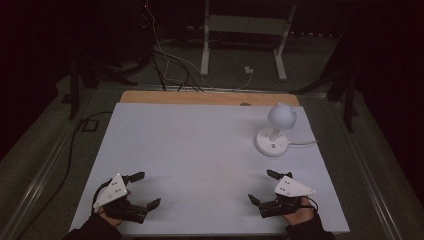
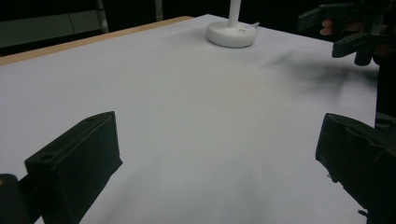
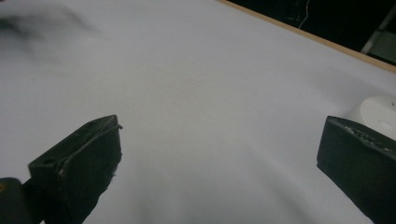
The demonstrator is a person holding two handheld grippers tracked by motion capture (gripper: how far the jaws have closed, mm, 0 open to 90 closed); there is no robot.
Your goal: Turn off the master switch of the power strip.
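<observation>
Lamp: a small white lamp (image 1: 274, 131) with a round base and globe head stands near the table's far right corner, its white cord running off the right edge.
Table: white sheet over the table (image 1: 200, 150), a wooden strip showing along the far edge.
Left gripper (image 1: 142, 189): near the front left corner, jaws spread wide, nothing between them.
Right gripper (image 1: 263, 186): near the front right corner, jaws spread wide, nothing between them, well short of the lamp.
Writing: faint marks on the lamp base, perhaps buttons; too small to read.
</observation>
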